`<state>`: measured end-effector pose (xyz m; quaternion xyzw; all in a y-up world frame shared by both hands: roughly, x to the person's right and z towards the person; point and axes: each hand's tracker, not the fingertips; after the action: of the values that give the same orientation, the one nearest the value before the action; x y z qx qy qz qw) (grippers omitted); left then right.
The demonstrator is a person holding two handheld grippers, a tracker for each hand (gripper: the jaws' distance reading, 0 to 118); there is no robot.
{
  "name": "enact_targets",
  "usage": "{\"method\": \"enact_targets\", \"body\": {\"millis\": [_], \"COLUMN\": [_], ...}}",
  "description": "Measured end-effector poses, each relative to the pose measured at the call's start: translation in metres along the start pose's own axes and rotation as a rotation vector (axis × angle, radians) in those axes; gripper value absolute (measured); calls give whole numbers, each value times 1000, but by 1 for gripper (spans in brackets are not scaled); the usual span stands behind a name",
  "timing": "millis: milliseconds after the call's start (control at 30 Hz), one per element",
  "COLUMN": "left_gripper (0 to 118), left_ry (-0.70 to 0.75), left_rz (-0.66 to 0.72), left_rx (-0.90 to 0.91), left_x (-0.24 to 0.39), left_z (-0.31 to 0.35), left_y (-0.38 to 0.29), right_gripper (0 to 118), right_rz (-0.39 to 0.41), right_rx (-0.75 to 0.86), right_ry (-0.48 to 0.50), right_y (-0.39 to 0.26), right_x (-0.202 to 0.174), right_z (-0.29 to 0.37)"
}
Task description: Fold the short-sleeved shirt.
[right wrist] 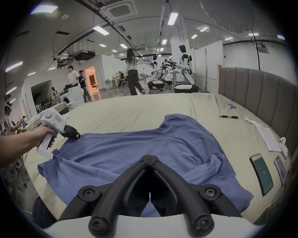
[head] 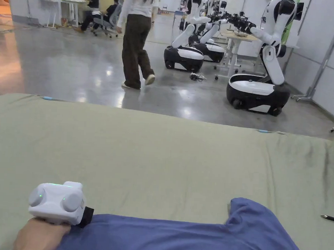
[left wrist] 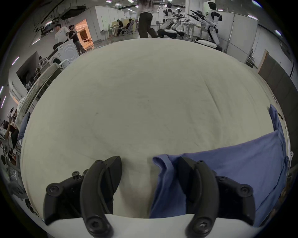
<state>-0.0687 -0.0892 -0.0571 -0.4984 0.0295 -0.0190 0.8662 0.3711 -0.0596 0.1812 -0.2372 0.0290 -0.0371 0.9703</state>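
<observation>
A blue short-sleeved shirt (head: 178, 238) (right wrist: 145, 149) lies spread on the pale green bed sheet (head: 161, 154), one sleeve pointing to the far side. My left gripper (left wrist: 150, 159) (right wrist: 75, 136) (head: 84, 218) is open at the shirt's far left corner. One jaw rests over the blue cloth (left wrist: 233, 161), the other over bare sheet, with the cloth's edge between them. My right gripper (right wrist: 149, 156) is shut with nothing seen between its jaws, and hovers above the near middle of the shirt.
A pen (head: 330, 218) (right wrist: 229, 116), a sheet of paper (right wrist: 267, 140) and two phones (right wrist: 261, 173) lie at the bed's right side by a padded headboard (right wrist: 258, 90). Beyond the bed a person (head: 137, 39) walks and white robots (head: 265, 65) stand.
</observation>
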Motion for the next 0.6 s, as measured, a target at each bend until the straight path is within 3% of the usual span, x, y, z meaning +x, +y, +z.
{"method": "enact_targets", "body": {"millis": [33,67,133,267,300,367,400,433,467,500,533,600], "left_gripper": [21,8,7,7,7,7,7,7,7,7,7,7], "left_ry": [-8,-16,-46,-89,-105,-110,-117,-119,-123,-126,-129,-127], "left_rz": [-52,-73,-94,-111,-112,-111,-113,-111,-101,-98,-94,-91], "left_rx": [15,22,42,207,224,248,252,258,274,275,274,278], "left_x": [4,9,5,17,18,19,21,21,21,21,22,23], "left_z": [9,19,5,62,72,86,92,96,101,103,99,102], "left_y": [-3,-7,-1,-21,-23,-26,-26,-27,-27,-27,-24,-22], "right_gripper": [0,0,0,1,8,62,98,118,118,118,115,114], "right_rz": [2,9,26,50,58,41,7,-42,-85,-51,-68,-14], "right_rx": [-4,-13,-37,-74,-60,-131,-198,-274,-330,-275,-355,-429], "right_ry": [-7,-16,-28,-128,-159,-152,-129,-125,-146,-144,-190,-265], "right_y": [3,8,23,61,71,87,95,98,100,102,99,92], "right_x": [3,7,20,63,79,106,122,135,148,159,165,177], "right_z": [1,0,-7,-42,-60,-96,-120,-144,-167,-184,-200,-234]}}
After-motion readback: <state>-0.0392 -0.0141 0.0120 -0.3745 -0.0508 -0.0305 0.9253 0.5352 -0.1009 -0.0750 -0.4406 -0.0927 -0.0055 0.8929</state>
